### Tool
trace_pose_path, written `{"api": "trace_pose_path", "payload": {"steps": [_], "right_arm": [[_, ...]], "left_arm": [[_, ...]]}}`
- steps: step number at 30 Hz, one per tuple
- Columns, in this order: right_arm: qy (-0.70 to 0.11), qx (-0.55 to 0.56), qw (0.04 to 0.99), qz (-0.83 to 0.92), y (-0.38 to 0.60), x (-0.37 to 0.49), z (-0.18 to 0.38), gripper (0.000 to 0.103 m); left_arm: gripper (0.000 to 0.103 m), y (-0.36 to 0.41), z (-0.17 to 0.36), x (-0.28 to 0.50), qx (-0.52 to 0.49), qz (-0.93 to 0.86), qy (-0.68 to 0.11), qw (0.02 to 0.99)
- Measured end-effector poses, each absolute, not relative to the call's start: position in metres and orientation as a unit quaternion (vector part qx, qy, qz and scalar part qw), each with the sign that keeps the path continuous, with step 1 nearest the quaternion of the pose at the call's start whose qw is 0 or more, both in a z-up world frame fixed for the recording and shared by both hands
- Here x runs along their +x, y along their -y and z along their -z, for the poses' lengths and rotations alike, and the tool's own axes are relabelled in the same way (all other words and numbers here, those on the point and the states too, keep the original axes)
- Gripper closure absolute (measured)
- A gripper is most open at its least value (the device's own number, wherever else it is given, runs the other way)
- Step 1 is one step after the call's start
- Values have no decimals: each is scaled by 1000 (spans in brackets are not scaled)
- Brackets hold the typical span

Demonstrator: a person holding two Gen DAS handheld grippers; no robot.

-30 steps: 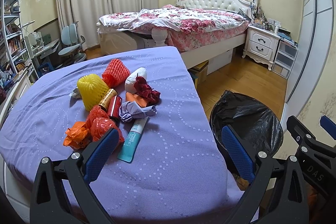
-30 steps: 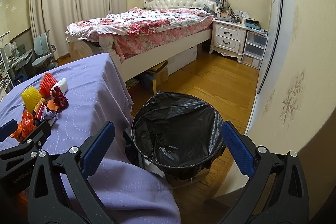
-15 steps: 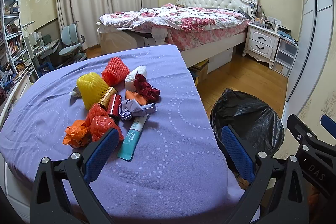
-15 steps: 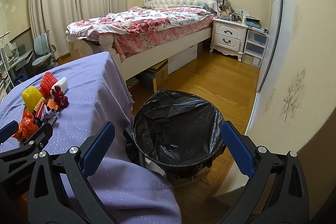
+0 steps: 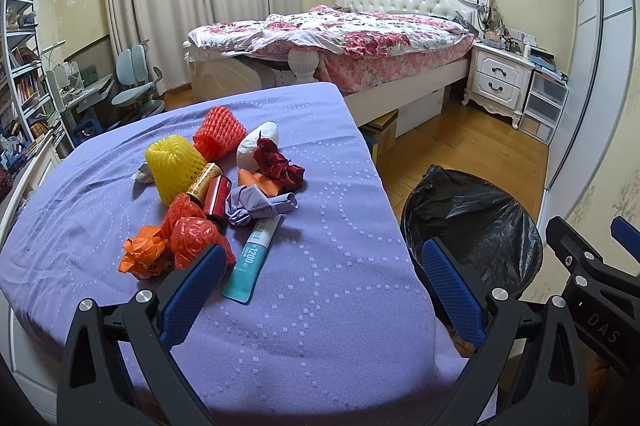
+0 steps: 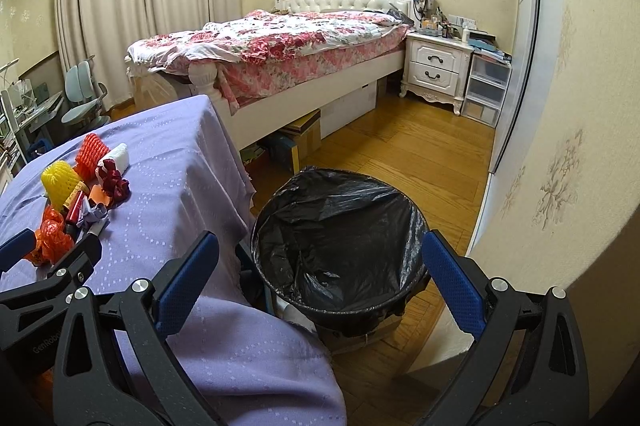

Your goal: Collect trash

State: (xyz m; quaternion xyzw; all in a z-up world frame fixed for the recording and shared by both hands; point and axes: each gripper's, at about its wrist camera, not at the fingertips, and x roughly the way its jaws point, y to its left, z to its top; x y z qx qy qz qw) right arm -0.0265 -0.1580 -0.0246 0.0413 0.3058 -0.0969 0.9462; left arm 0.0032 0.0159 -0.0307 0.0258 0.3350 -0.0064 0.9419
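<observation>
both grippers, left gripper (image 5: 320,282) and right gripper (image 6: 320,274), unmoved, agape

Cloth, foam, plastic and wood

The tablecloth (image 5: 320,266) is matt woven purple cloth; the yellow sleeve (image 5: 174,166) and the red sleeve (image 5: 219,133) are foam mesh; the orange bags (image 5: 176,238) are crinkled glossy plastic, as is the black bin liner (image 6: 340,226); the floor (image 6: 400,150) is polished wood.
</observation>
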Motion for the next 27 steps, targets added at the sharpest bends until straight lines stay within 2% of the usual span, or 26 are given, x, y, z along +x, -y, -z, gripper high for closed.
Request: {"api": "trace_pose_path", "payload": {"steps": [27], "right_arm": [[-309,41,945,96,158,-27,27,4]], "left_arm": [[5,-13,30,3,28,5,-337,941]]}}
